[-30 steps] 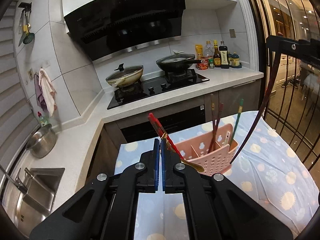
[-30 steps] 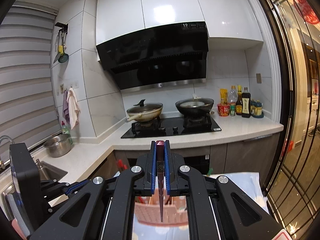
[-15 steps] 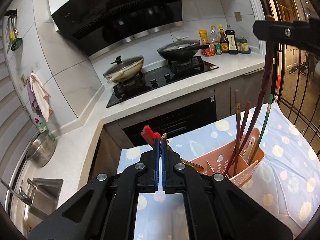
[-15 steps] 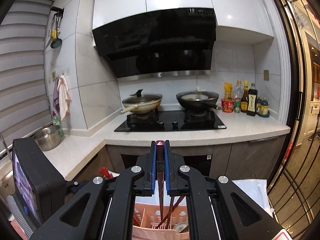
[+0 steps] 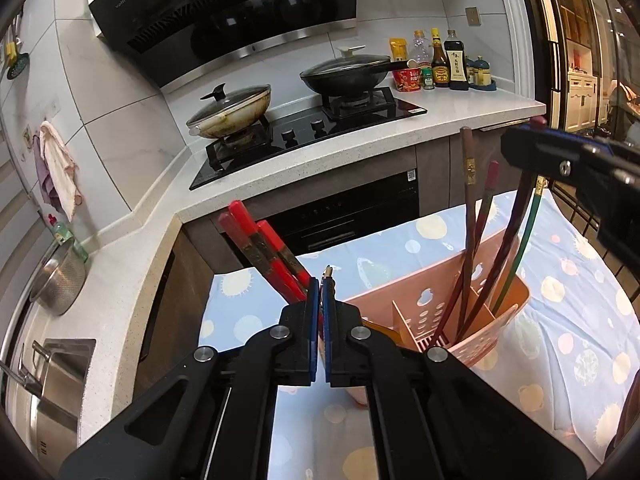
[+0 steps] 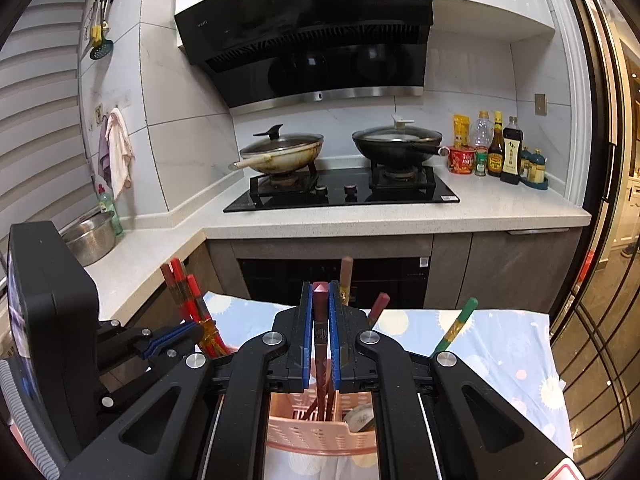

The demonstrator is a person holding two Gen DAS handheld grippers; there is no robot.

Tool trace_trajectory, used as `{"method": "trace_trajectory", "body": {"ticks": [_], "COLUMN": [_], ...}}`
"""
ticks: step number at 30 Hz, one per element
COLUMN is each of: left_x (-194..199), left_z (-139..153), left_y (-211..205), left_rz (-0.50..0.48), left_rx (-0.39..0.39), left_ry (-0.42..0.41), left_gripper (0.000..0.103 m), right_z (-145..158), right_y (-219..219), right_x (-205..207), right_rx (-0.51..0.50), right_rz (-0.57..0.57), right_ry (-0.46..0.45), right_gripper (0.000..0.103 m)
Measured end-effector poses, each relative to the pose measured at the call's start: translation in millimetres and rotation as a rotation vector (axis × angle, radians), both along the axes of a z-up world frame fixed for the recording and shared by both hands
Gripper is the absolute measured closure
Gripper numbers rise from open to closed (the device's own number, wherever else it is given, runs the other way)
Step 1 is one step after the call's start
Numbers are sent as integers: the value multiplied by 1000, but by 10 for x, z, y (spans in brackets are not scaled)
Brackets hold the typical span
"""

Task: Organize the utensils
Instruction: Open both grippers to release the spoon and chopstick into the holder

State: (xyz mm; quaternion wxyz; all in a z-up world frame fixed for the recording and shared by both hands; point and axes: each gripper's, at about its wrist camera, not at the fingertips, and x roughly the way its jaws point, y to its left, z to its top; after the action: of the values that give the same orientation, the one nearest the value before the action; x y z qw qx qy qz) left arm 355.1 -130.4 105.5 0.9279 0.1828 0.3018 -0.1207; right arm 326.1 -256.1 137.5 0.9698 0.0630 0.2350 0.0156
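Right wrist view, right claw (image 6: 320, 312) clamped on maroon chopstick (image 6: 320, 320) over pink caddy (image 6: 320, 436), left claw (image 5: 320, 292) pinching gold-tipped utensil (image 5: 328, 271).

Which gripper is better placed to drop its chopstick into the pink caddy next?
Right. The right gripper holds a dark red chopstick upright, its lower end already inside the pink caddy. The left gripper sits beside the caddy.

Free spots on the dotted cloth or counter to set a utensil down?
Bare tablecloth right of the pink caddy, and the far strip toward the oven. Bare counter between hob and bottles. Crowded: the caddy's chopstick compartments.
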Motion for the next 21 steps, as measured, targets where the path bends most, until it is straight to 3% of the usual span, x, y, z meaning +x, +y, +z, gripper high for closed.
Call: {"method": "trace_trajectory", "body": {"ticks": [4, 7, 8, 9, 10, 12, 19, 21], "left_x": [-20, -64, -75, -89, -116, -179, -431, -526], "left_z": [-32, -6, 7, 24, 41, 64, 109, 107], "left_y": [-31, -30, -16, 5, 21, 44, 179, 206], "left_rz": [-6, -1, 3, 14, 23, 41, 46, 51], "left_rx": [-12, -38, -51, -65, -74, -80, -137, -142], "left_ry": [13, 12, 15, 14, 5, -15, -6, -12], "left_gripper": [99, 94, 90, 71, 55, 47, 42, 33], "right_z": [-94, -111, -113, -111, -109, -107, -154, -181], "right_y": [-59, -91, -108, -127, -137, -152, -242, -250], "right_x": [-5, -75, -107, -150, -179, -243, -550, -633], "right_rx": [22, 12, 16, 21, 21, 19, 44, 53], "right_rz": [0, -17, -23, -27, -29, -27, -44, -48], "right_ry": [31, 25, 21, 17, 18, 23, 45, 58], "right_gripper": [93, 75, 64, 61, 61, 60, 53, 51]}}
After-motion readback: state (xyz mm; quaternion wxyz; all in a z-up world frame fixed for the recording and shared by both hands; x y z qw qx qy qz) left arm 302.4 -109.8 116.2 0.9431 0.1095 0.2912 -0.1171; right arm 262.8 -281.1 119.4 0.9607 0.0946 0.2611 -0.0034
